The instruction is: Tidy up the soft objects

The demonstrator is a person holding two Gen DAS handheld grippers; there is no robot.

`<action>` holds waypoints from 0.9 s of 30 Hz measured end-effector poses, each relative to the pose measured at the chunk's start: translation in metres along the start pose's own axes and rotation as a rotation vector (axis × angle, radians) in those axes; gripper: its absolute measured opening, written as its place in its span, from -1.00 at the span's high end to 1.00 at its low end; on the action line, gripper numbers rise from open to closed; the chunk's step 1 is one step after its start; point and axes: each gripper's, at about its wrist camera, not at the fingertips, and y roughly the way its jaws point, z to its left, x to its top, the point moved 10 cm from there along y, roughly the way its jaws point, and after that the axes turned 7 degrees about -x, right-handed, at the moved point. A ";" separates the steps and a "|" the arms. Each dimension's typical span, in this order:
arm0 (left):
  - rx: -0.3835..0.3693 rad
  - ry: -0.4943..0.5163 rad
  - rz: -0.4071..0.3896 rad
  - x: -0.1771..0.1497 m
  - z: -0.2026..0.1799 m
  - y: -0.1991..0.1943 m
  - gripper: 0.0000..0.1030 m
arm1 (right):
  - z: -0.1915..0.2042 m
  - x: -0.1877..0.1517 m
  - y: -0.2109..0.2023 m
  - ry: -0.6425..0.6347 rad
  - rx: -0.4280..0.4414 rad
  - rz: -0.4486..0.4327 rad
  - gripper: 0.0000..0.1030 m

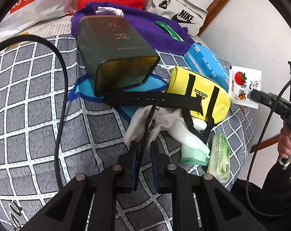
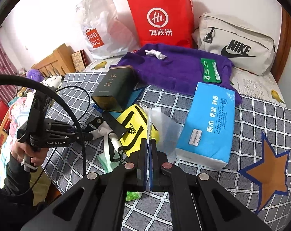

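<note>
The left gripper (image 1: 144, 144) stands slightly parted around a black strap (image 1: 148, 121), seemingly not pinching it. The right gripper (image 2: 149, 141) is clenched on a sachet (image 2: 160, 127).

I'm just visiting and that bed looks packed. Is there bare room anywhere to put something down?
Yes. The checked cover is bare left of the dark tin, beyond the black cable. There is more near the orange star, right of the blue tissue pack. It is crowded around the yellow pouch.
</note>
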 end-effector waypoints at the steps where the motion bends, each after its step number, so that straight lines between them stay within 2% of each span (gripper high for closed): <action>1: -0.002 -0.004 -0.002 0.001 0.001 -0.001 0.54 | 0.000 0.000 0.000 0.003 0.000 0.003 0.96; 3: -0.012 -0.013 -0.008 0.004 0.002 -0.004 0.43 | -0.002 0.000 0.002 0.010 -0.002 0.006 0.96; 5: -0.006 -0.009 -0.020 0.010 0.002 -0.006 0.43 | -0.003 0.000 0.003 0.017 -0.001 0.007 0.96; 8: -0.009 -0.011 -0.021 0.015 0.003 -0.004 0.48 | -0.003 0.000 0.003 0.017 -0.001 0.006 0.96; 9: -0.009 -0.011 -0.017 0.016 0.003 -0.003 0.61 | -0.003 0.000 0.002 0.015 -0.002 0.007 0.96; 10: -0.006 -0.007 -0.017 0.016 0.003 -0.003 0.64 | -0.003 -0.001 0.002 0.014 -0.003 0.007 0.96; 16: -0.059 0.013 -0.010 0.009 -0.007 -0.011 0.65 | -0.005 -0.002 0.003 0.018 -0.005 0.012 0.96; 19: -0.045 0.030 0.008 -0.002 -0.007 -0.011 0.52 | -0.004 -0.003 0.003 0.017 -0.004 0.012 0.96; 21: -0.018 0.042 0.016 -0.010 -0.006 -0.010 0.30 | -0.004 -0.003 0.003 0.014 -0.004 0.012 0.95; 27: 0.044 0.099 0.037 -0.017 -0.010 0.000 0.27 | -0.001 -0.004 0.003 0.009 -0.002 0.014 0.94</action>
